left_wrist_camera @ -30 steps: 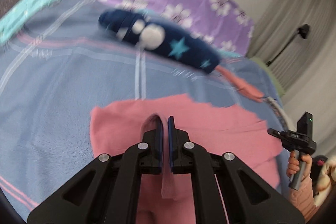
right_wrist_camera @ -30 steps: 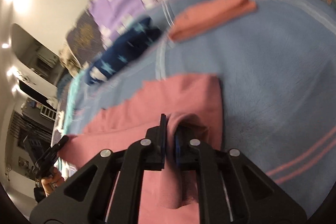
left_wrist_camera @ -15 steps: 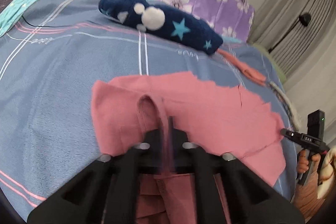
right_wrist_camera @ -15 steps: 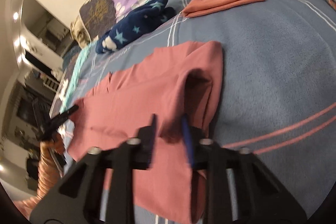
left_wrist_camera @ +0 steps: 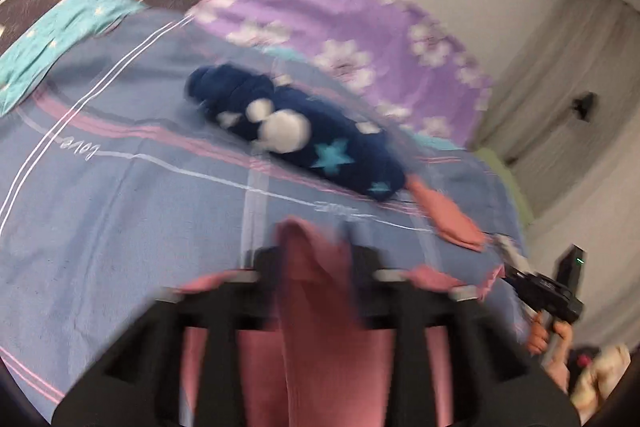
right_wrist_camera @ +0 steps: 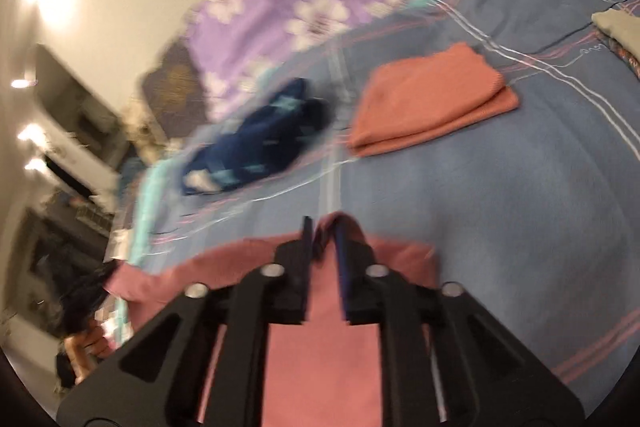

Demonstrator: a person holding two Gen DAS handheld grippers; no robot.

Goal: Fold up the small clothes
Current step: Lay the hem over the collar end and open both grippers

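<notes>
A pink garment point(left_wrist_camera: 320, 339) lies on the blue striped bedsheet point(left_wrist_camera: 120, 211). My left gripper point(left_wrist_camera: 314, 259) has its jaws apart with a fold of the pink cloth standing between them; the view is blurred. My right gripper point(right_wrist_camera: 322, 239) also has its jaws apart, with the garment's edge point(right_wrist_camera: 324, 327) rising between the fingers. Each gripper shows at the edge of the other's view: the right gripper point(left_wrist_camera: 556, 295) in the left wrist view, the left gripper point(right_wrist_camera: 86, 301) in the right wrist view.
A folded orange cloth point(right_wrist_camera: 428, 103) and a navy star-patterned plush garment point(left_wrist_camera: 296, 135) lie further up the bed. A purple flowered pillow point(left_wrist_camera: 340, 11) is behind them. A beige item point(right_wrist_camera: 616, 25) sits at the far right. A teal cloth point(left_wrist_camera: 52, 39) lies left.
Both grippers were shut on the pink garment a second ago; their jaws have since opened. Both have pulled back toward the near edge, so less pink cloth lies ahead.
</notes>
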